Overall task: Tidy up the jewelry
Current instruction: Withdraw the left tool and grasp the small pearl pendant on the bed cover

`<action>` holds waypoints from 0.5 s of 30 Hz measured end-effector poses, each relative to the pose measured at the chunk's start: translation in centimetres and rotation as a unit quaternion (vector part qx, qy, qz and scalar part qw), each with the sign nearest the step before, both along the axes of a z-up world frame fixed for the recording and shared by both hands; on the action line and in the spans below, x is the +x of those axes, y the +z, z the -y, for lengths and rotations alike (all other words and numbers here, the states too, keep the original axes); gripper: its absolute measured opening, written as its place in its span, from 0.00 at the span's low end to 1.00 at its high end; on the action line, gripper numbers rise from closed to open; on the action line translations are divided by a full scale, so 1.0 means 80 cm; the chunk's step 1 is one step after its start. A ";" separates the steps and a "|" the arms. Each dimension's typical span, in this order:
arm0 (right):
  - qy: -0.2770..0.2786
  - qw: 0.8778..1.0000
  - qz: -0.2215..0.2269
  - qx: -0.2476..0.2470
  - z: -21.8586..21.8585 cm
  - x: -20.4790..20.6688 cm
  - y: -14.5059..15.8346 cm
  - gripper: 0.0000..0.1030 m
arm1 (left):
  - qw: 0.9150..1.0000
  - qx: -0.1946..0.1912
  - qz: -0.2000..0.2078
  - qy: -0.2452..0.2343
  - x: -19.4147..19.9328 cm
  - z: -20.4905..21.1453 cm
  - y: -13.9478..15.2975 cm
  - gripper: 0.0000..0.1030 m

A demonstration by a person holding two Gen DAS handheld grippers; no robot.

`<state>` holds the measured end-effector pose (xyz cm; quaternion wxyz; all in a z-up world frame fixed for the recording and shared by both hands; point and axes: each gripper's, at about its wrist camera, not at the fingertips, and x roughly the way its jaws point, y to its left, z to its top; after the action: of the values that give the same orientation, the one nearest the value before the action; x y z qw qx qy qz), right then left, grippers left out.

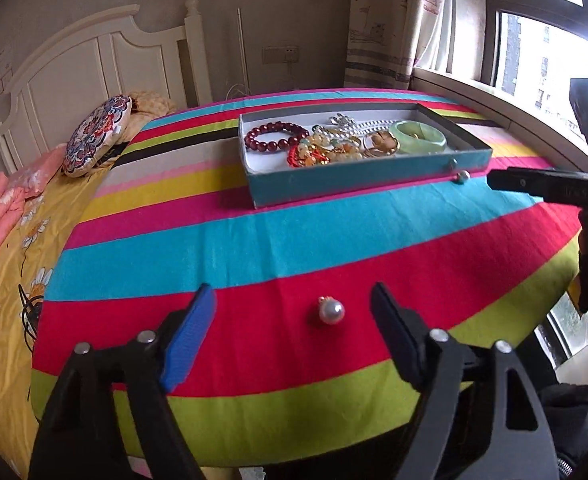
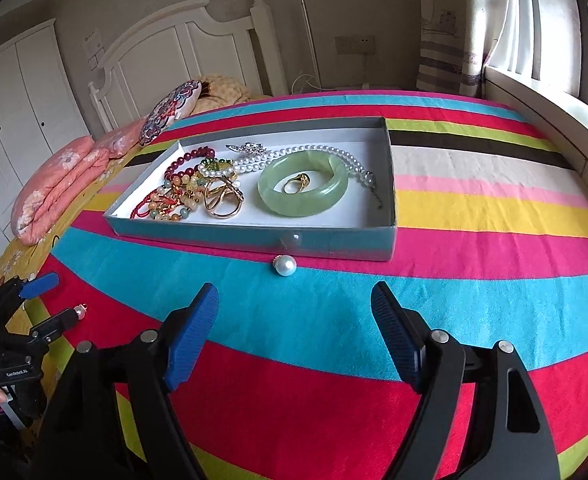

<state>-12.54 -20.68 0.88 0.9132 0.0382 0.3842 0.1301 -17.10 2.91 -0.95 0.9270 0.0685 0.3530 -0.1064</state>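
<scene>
A teal jewelry box [image 1: 358, 178] [image 2: 197, 230] lies open on the striped cloth. It holds a green jade bangle [image 2: 302, 188] [image 1: 417, 136], a dark red bead bracelet [image 1: 275, 136], a pearl necklace [image 2: 294, 156], gold rings [image 2: 223, 198] and mixed bead strands. One pearl earring [image 1: 331, 311] [image 2: 79, 311] lies on the red stripe between the fingers of my open left gripper [image 1: 294, 312]. A second pearl earring [image 2: 285, 265] [image 1: 462, 176] lies just in front of the box, ahead of my open right gripper [image 2: 294, 312]. Both grippers are empty.
The striped cloth [image 2: 474, 292] covers a table beside a bed with a yellow sheet [image 1: 5, 264], pink folded quilt [image 2: 61, 184] and patterned round cushion [image 1: 93, 136]. A window sill [image 2: 554, 120] runs along the right. The table edge drops off at the left and front.
</scene>
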 end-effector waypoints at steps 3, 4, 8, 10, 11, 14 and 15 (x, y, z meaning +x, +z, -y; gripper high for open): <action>0.000 1.000 -0.004 0.003 -0.001 -0.001 -0.003 0.73 | 1.000 -0.014 -0.007 -0.005 -0.002 0.000 -0.009 0.42; 0.000 1.000 -0.004 0.002 -0.002 -0.001 -0.003 0.73 | 1.000 -0.018 -0.005 -0.001 -0.002 -0.001 -0.011 0.39; 0.003 1.000 -0.006 -0.001 -0.005 0.001 -0.004 0.73 | 1.000 -0.025 0.003 -0.002 -0.002 -0.002 -0.014 0.22; 0.002 1.000 -0.009 0.002 -0.005 0.003 -0.007 0.73 | 1.000 -0.014 0.010 -0.009 -0.002 0.001 -0.014 0.13; 0.002 1.000 -0.012 0.004 -0.006 0.005 -0.008 0.73 | 1.000 -0.013 0.013 -0.014 -0.004 0.002 -0.015 0.13; -0.004 1.000 -0.018 0.007 -0.008 0.009 -0.014 0.66 | 1.000 -0.013 0.020 -0.018 -0.007 0.006 -0.015 0.12; -0.007 1.000 -0.014 0.006 -0.008 0.009 -0.014 0.63 | 0.999 -0.013 0.022 -0.019 -0.008 0.006 -0.015 0.12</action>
<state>-11.80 -20.07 -0.23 0.9082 0.0483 0.3963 0.1254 -17.70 2.44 -2.17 0.9330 0.0653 0.3301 -0.1273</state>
